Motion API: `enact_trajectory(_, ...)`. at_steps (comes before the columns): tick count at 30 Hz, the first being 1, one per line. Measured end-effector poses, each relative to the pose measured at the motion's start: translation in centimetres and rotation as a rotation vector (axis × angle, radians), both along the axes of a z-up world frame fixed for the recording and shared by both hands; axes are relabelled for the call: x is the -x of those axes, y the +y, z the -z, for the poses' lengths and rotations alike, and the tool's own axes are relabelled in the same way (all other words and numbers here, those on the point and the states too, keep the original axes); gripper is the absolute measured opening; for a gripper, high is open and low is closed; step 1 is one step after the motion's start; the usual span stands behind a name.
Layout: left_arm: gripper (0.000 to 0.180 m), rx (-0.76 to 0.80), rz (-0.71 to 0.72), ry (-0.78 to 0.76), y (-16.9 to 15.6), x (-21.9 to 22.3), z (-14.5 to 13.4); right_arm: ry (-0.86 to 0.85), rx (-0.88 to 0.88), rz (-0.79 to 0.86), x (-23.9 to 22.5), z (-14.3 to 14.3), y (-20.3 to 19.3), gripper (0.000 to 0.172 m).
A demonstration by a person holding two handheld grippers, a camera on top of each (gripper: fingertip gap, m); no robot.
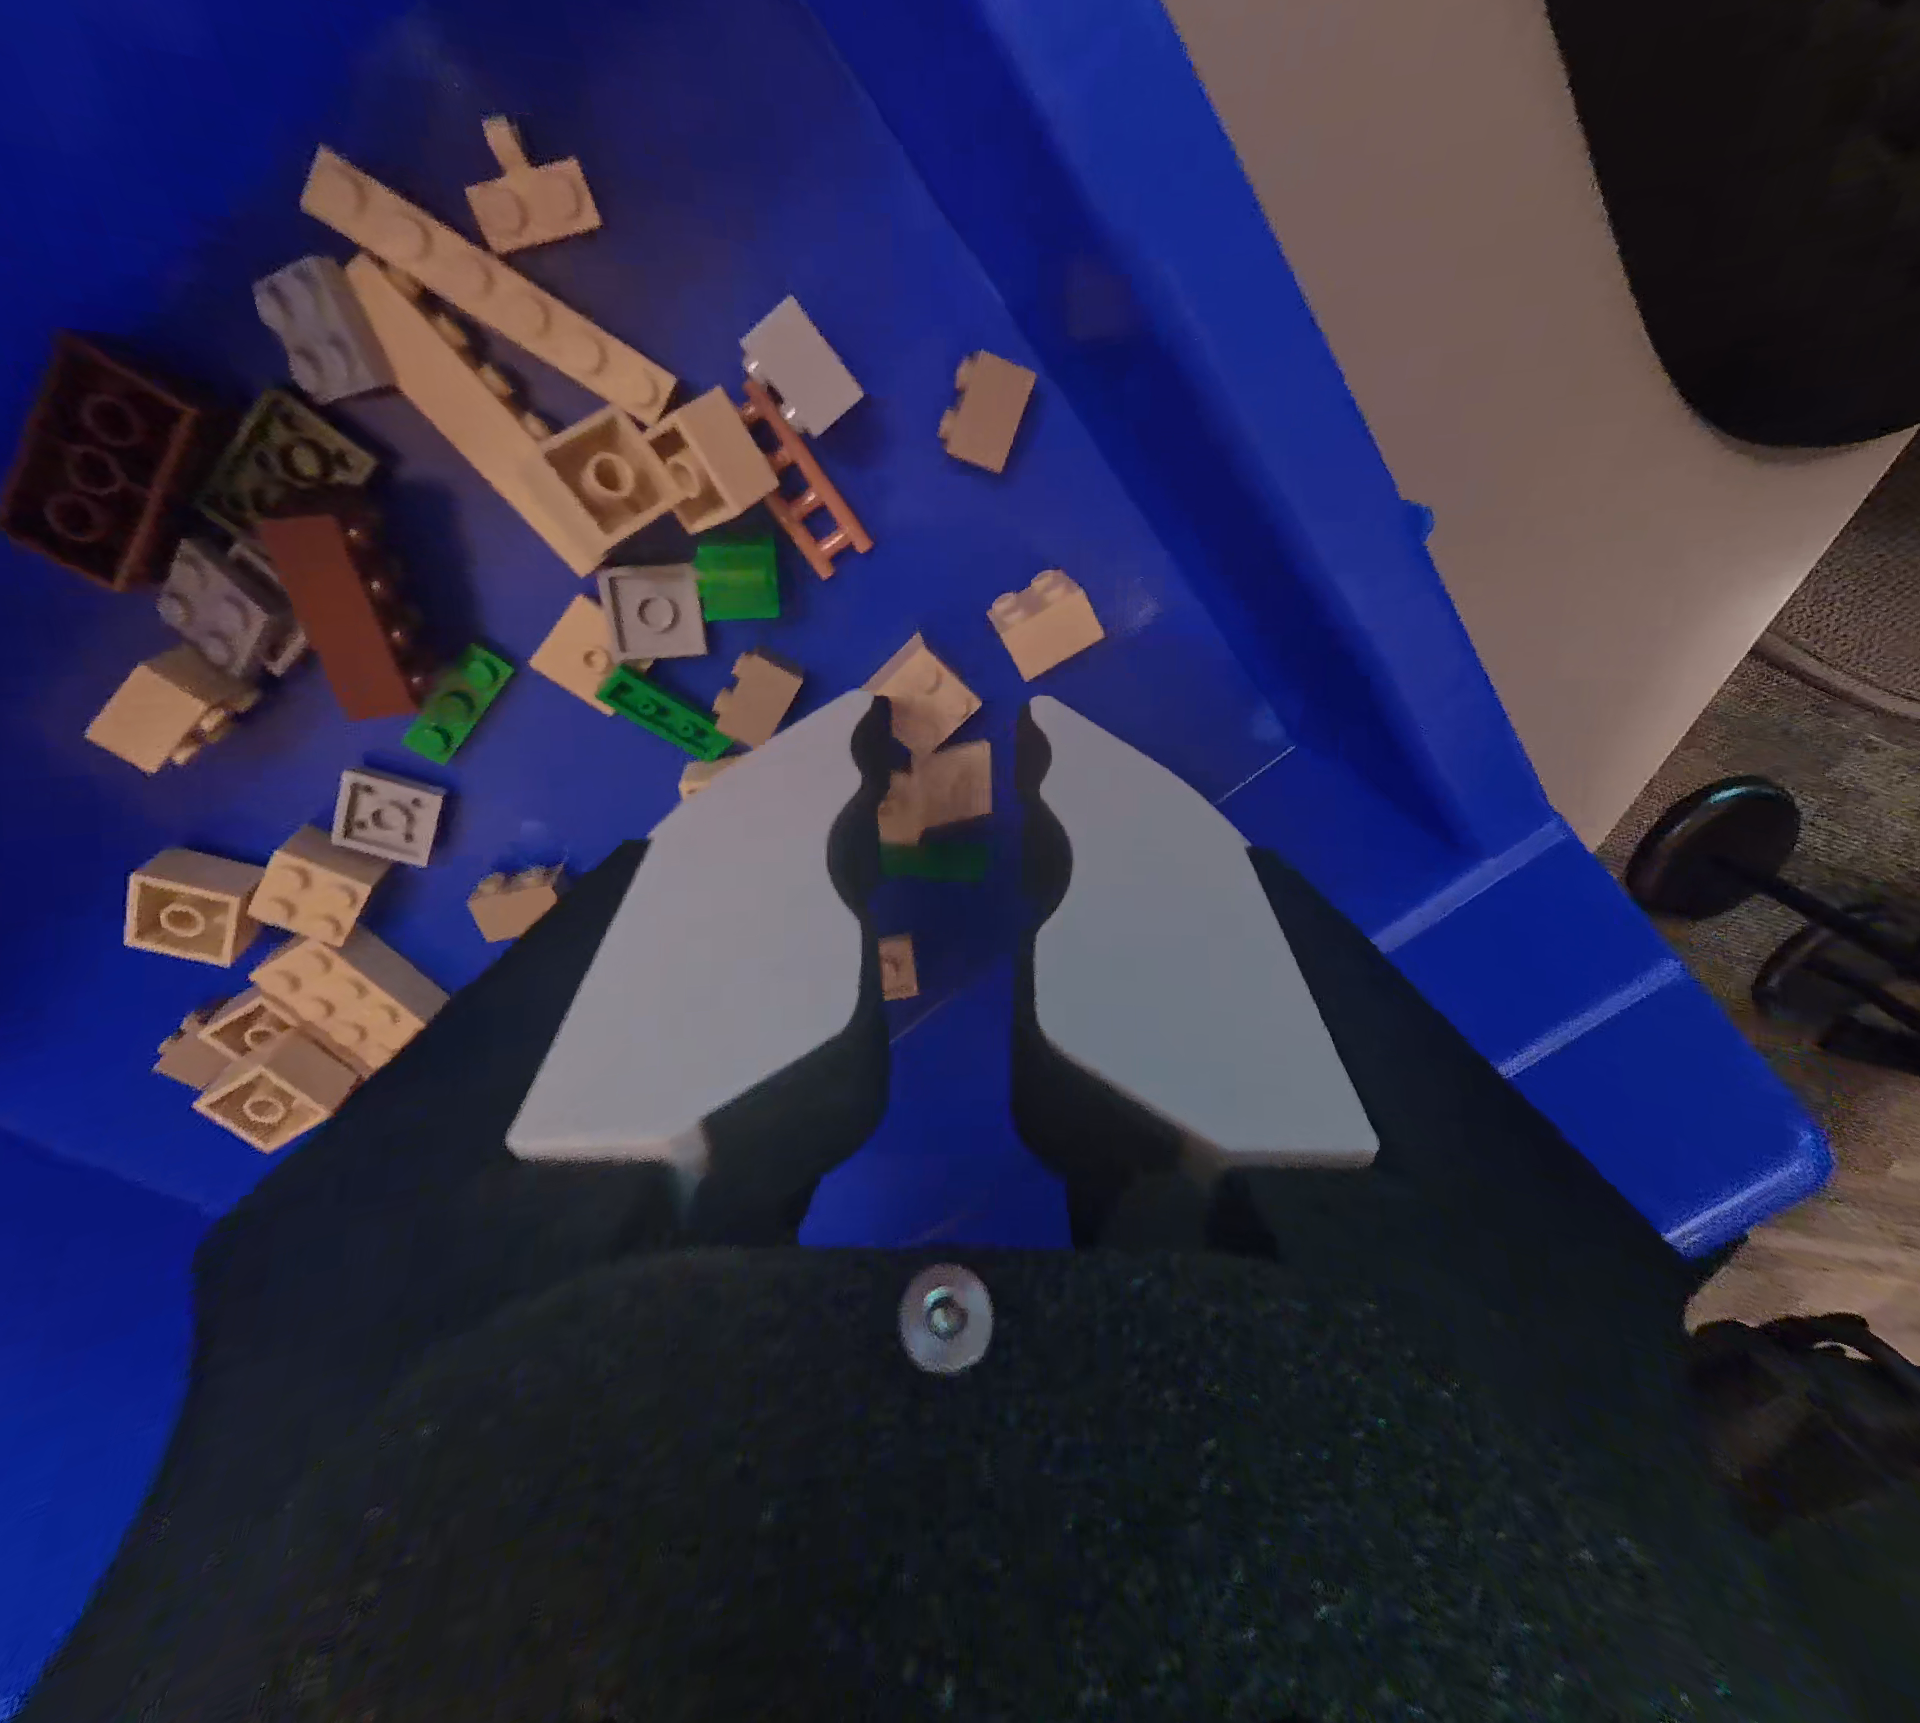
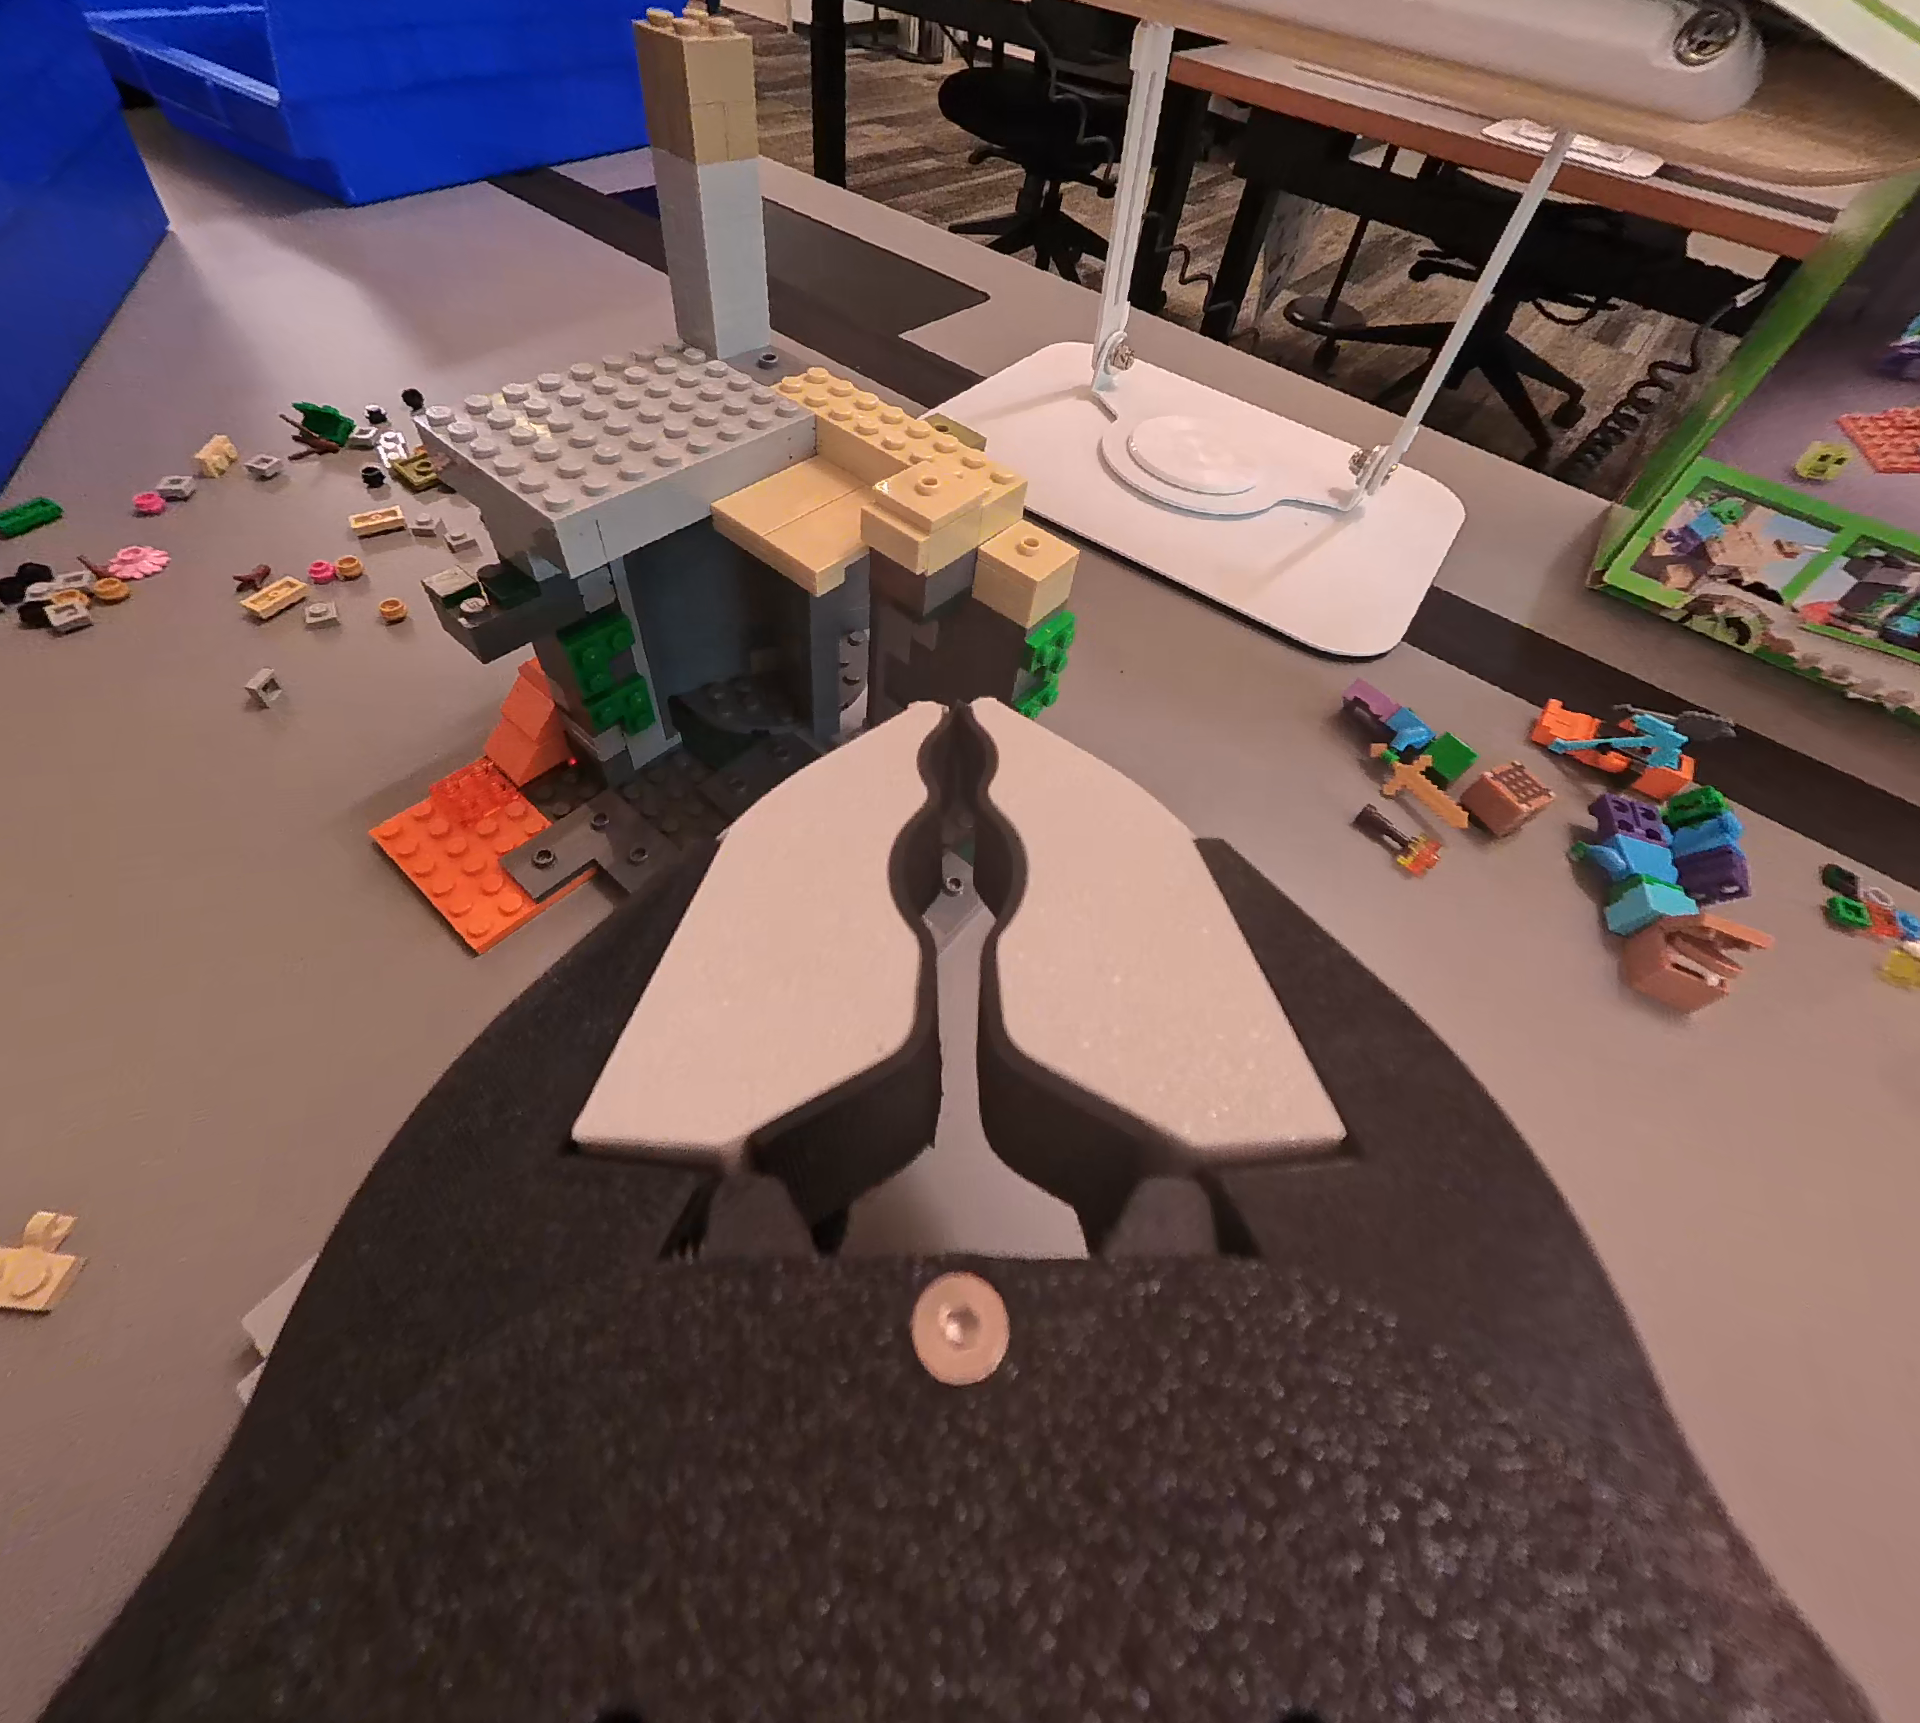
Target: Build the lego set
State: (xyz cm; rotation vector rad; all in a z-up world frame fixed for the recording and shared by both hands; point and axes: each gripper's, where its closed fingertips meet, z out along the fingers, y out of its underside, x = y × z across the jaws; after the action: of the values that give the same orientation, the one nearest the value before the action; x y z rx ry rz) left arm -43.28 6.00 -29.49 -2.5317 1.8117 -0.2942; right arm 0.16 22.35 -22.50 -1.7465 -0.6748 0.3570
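Left tool (image 1: 951, 717) inside blue bin (image 1: 1195, 447), fingers apart; tan bricks (image 1: 930, 738) lie between fingertips, contact unclear through blur. Loose tan, grey, brown, green bricks scattered on bin floor to left.

Right tool (image 2: 958, 717) fingertips together, just before brick model (image 2: 748, 551) standing on grey counter (image 2: 1247, 842).

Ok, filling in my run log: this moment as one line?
left gripper: open, over tan bricks in blue bin | right gripper: shut, empty, before brick model
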Motion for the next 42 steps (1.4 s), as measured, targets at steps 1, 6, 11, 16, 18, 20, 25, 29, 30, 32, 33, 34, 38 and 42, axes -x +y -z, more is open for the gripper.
enact_trajectory(1,0.025,-0.006,0.006,-0.003,0.0,-0.3,0.0,0.0,0.002,0.001,0.0,0.0,0.0,0.0)
enact_trajectory(6,0.026,-0.015,0.045,-0.015,0.0,-1.3,0.1,-0.006,0.005,0.003,0.1,0.2,0.0,0.0)
enact_trajectory(11,0.015,-0.024,0.038,0.016,0.4,-0.7,-0.1,-0.007,0.006,0.005,0.0,0.3,0.1,0.0)
enact_trajectory(16,0.015,-0.136,0.009,-0.001,2.8,-0.9,-1.1,-0.01,0.009,0.007,0.0,0.4,0.1,0.0)
enact_trajectory(18,0.017,-0.175,0.018,-0.01,3.7,-1.5,-1.2,-0.012,0.01,0.008,0.0,0.4,0.1,0.0)
enact_trajectory(20,0.02,-0.199,0.034,-0.031,4.2,-2.3,-1.1,-0.012,0.011,0.01,0.0,0.5,0.1,0.0)
enact_trajectory(25,0.031,-0.216,0.057,-0.019,5.0,-3.0,0.0,-0.012,0.017,0.019,-0.3,0.7,0.2,0.0)
enact_trajectory(29,0.022,-0.207,0.053,0.008,5.5,-2.1,0.7,-0.019,0.025,0.02,-0.2,1.0,0.3,0.0)
enact_trajectory(30,0.018,-0.215,0.05,0.008,5.7,-1.8,0.7,-0.02,0.027,0.021,-0.2,1.1,0.3,0.0)
enact_trajectory(32,0.014,-0.238,0.024,0.007,6.3,-1.1,0.4,-0.021,0.031,0.023,-0.2,1.2,0.4,0.0)
enact_trajectory(33,0.014,-0.246,0.008,0.009,6.6,-0.7,0.2,-0.022,0.033,0.024,-0.3,1.3,0.4,0.0)
enact_trajectory(34,0.014,-0.262,-0.01,0.013,7.0,-0.2,0.0,-0.021,0.035,0.026,-0.3,1.3,0.4,0.0)
enact_trajectory(38,0.018,-0.312,-0.058,0.004,7.7,0.7,-0.9,-0.022,0.04,0.029,-0.3,1.5,0.5,0.0)
enact_trajectory(42,0.019,-0.259,-0.001,-0.075,5.6,-1.3,-1.5,-0.022,0.041,0.03,-0.2,1.5,0.5,0.0)
